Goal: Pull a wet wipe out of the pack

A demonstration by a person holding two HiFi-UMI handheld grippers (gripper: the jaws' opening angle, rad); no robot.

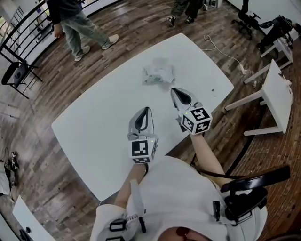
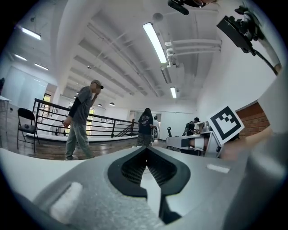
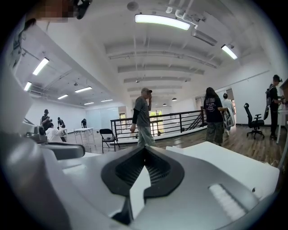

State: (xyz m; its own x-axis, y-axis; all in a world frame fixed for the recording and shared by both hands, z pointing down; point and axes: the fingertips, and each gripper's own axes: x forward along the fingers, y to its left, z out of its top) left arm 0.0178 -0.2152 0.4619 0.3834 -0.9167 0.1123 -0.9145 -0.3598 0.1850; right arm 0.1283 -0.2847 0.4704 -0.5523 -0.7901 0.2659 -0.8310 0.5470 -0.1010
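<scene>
- two grippers hover over the white table (image 1: 89,127), side by side, both pointing away from the person toward the far edge.
- left gripper (image 1: 148,109): its jaws are pressed together tip to tip with nothing between them (its own view shows the dark ribbed pads (image 2: 132,168) meeting in a point).
- right gripper (image 1: 173,90): its jaws are likewise closed on nothing, the tips touching each other.
- the wet wipe pack (image 1: 158,74) lies flat on the table beyond both grippers, pale and crumpled, toward the far edge.
- the right gripper's tip is near the pack but clearly apart from it; the left gripper sits further back and to the left, and neither one touches the pack.
- beyond the table, on the wooden floor (image 1: 122,28), a person in grey trousers (image 1: 80,28) stands near a black railing (image 1: 21,33), and another person's legs (image 1: 184,10) show at the top of the head view.
- a small white side table (image 1: 277,94) stands off to the right, with a white cable (image 1: 221,49) trailing across the floor near it.
</scene>
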